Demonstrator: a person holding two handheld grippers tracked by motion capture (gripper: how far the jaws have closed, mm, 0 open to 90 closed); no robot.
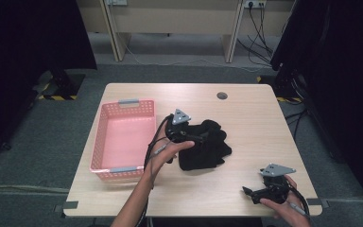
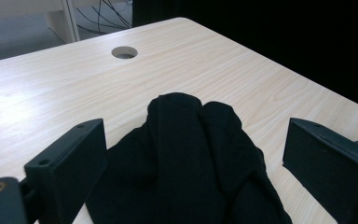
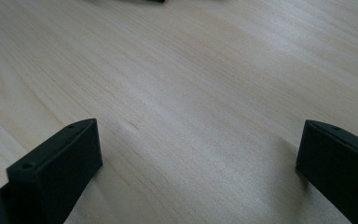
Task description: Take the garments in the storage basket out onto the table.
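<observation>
Lying at centre frame on the table [image 1: 246, 118]: black gloves [image 1: 208, 144], just right of the pink basket [image 1: 105, 123]. Hovering over them, left gripper [image 2: 193, 158], jaws wide, gripping nothing. Resting lower right, right gripper [image 3: 198, 158], gaping, empty. Showing no readable writing.

Both grippers [image 1: 199, 138] [image 1: 246, 191] are black, each topped by a grey three-cornered plate (cables trailing), with blocky screw-holed jaws.
</observation>
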